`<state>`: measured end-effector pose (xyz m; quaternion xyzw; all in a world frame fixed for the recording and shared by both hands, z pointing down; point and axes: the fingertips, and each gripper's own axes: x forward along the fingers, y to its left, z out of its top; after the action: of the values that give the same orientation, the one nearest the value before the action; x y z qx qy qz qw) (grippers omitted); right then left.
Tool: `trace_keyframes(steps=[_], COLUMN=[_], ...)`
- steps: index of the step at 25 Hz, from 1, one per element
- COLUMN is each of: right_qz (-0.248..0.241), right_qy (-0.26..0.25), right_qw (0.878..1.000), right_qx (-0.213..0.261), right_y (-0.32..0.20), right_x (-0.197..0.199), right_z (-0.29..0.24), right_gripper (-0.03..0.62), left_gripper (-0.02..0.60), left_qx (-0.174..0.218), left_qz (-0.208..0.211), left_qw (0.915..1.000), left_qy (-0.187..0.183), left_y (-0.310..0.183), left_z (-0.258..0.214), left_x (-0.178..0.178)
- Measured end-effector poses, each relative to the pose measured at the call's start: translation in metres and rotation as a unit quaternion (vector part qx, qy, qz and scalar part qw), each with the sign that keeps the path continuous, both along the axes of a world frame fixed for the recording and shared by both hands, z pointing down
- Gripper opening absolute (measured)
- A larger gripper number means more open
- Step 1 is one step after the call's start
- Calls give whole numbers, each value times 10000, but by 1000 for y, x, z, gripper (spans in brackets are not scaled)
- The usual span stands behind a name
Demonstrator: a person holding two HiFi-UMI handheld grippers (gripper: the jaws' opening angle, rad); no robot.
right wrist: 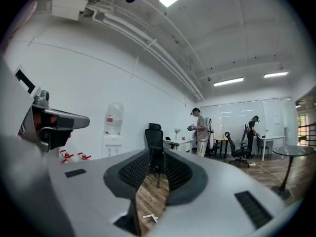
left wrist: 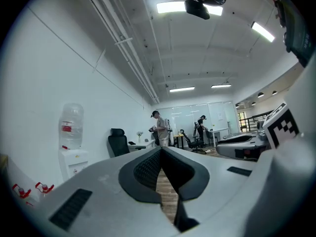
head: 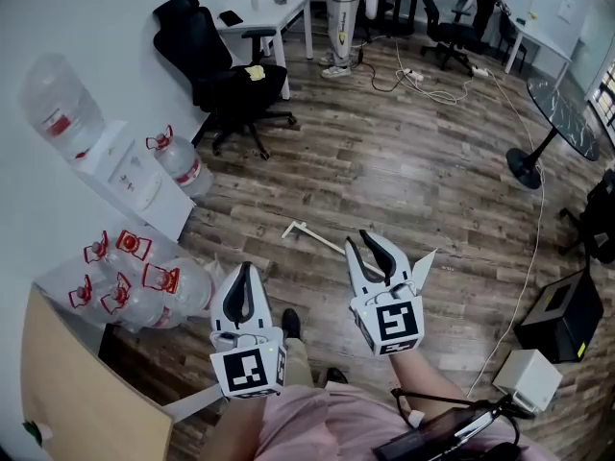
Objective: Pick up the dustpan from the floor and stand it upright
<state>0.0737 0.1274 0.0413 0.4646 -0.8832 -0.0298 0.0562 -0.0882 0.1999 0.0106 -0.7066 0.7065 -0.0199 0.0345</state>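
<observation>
The white dustpan lies flat on the wooden floor. Its long handle (head: 312, 235) points up-left, and the pan end (head: 424, 261) sticks out to the right from behind my right gripper. My right gripper (head: 371, 248) hovers over the handle, open with a narrow gap and nothing between its fingers. In the right gripper view the handle's tip (right wrist: 150, 216) shows low down between the jaws of the right gripper (right wrist: 158, 164). My left gripper (head: 244, 275) hangs shut and empty to the left of the dustpan, apart from it. The left gripper (left wrist: 161, 154) faces the room, no dustpan in sight.
Several water bottles (head: 144, 291) and a white dispenser (head: 130, 176) stand by the left wall. A black office chair (head: 226, 84) is beyond them. A round glass table (head: 562, 113), a white cable (head: 533, 257) and boxes (head: 562, 320) are to the right. A person (head: 341, 17) stands far off.
</observation>
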Motion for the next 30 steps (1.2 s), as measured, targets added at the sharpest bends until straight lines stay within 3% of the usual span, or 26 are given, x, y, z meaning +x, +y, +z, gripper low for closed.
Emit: trace_keyframes(steps=[9, 18, 30], right_qz=[188, 568, 791], right_qy=[174, 190, 266], right_qw=[9997, 9982, 9965], right_qx=[-19, 78, 108], right_y=[-93, -173, -220], right_x=[-69, -110, -139], right_z=[4, 0, 5], right_gripper=[89, 89, 89], left_gripper=[9, 9, 9], left_qx=[-61, -62, -66], left_qz=[280, 715, 954], left_qw=[9995, 9973, 9953], left_qy=[156, 138, 182], left_y=[-103, -194, -249], left_z=[12, 9, 18], left_x=[-74, -122, -157])
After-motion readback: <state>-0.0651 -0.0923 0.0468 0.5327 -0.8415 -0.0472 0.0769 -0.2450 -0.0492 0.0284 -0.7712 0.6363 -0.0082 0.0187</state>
